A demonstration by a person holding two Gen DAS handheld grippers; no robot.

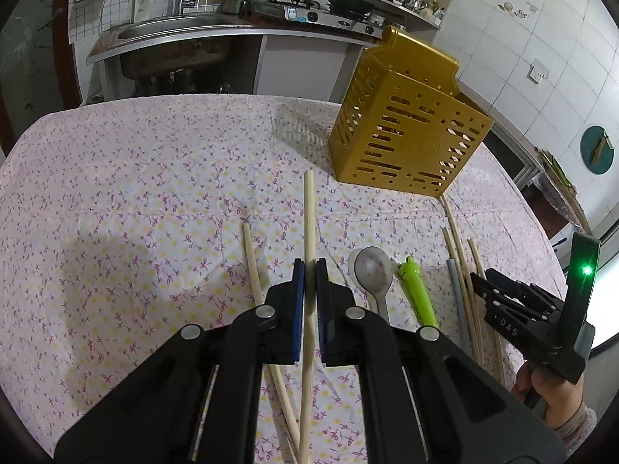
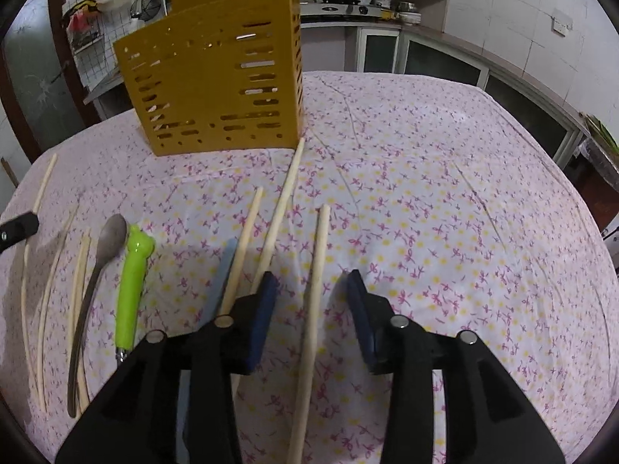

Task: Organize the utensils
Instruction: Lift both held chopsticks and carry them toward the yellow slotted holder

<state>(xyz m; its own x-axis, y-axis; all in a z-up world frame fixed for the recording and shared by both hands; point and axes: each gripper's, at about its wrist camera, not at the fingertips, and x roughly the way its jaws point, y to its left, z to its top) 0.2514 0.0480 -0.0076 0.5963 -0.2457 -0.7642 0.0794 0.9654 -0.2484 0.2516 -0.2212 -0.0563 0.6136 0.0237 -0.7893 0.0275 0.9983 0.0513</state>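
Observation:
My left gripper [image 1: 309, 266] is shut on a pale wooden chopstick [image 1: 308, 212] that points away over the flowered cloth. Another chopstick [image 1: 251, 263] lies just to its left. My right gripper [image 2: 311, 282] stands open, and a chopstick [image 2: 319, 239] lies between its jaws without touching either pad. Two more chopsticks [image 2: 276, 216] and a blue-grey stick [image 2: 226, 266] lie left of it. A metal spoon [image 2: 112, 236] and a green-handled utensil [image 2: 133, 282] rest between the two grippers. The perforated yellow utensil holder [image 2: 216, 77] stands upright at the back.
The holder [image 1: 406, 131] also shows at the far right of the left wrist view, with the right gripper [image 1: 479, 282] and a hand low on the right. Several thin chopsticks [image 2: 42, 309] lie at the left. Beyond the table stand a sink [image 1: 174, 34] and a stove counter.

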